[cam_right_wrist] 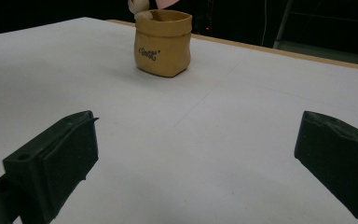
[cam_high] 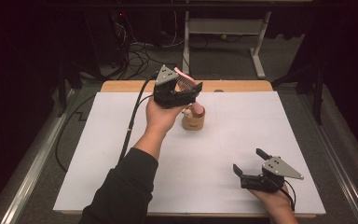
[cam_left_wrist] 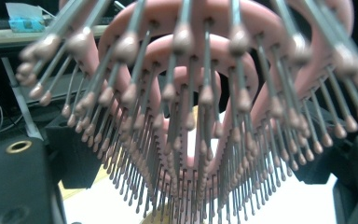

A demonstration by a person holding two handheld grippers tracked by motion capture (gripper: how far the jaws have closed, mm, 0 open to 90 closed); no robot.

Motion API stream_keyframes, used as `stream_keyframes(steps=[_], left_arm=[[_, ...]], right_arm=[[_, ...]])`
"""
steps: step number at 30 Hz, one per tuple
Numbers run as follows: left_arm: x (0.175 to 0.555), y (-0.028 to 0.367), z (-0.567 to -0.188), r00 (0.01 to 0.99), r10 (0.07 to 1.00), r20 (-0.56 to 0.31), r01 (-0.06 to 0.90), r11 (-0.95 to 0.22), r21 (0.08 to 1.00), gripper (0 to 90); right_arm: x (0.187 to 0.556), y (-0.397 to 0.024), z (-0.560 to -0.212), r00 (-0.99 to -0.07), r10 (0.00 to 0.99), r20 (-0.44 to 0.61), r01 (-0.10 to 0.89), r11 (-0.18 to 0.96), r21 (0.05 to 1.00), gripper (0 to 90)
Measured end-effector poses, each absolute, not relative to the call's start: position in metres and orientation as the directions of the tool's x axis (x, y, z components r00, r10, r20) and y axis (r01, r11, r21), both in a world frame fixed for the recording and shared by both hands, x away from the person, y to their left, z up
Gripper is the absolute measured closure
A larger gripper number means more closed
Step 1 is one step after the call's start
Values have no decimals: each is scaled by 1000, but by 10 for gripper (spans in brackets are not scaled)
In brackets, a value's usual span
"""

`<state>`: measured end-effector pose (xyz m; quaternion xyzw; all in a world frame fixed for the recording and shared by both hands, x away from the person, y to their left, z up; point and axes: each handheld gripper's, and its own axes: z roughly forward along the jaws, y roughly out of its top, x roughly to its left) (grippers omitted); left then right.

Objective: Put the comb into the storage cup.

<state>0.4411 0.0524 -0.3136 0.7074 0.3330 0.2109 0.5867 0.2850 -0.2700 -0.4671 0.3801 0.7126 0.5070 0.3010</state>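
The white tabletop point(cam_high: 223, 140) spreads ahead of and beneath the jaws, with a wooden edge strip point(cam_high: 233, 86) along its far side. Beyond that, grey carpet floor point(cam_high: 223, 58) carries a tangle of black cables point(cam_high: 140, 53) and the pale metal legs of a desk frame point(cam_high: 256, 46). The room behind is dark and unlit.

Black sleeve point(cam_high: 121, 186), black grippers, grey three-cornered plates.
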Motion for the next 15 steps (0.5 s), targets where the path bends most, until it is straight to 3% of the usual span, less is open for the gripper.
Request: stream_keyframes(steps=[15], left_arm=[[447,44,-321,674,734,-85,236,-104,966,185]], right_arm=[[283,-269,-463,-540,841,-39,213,182,960,3]])
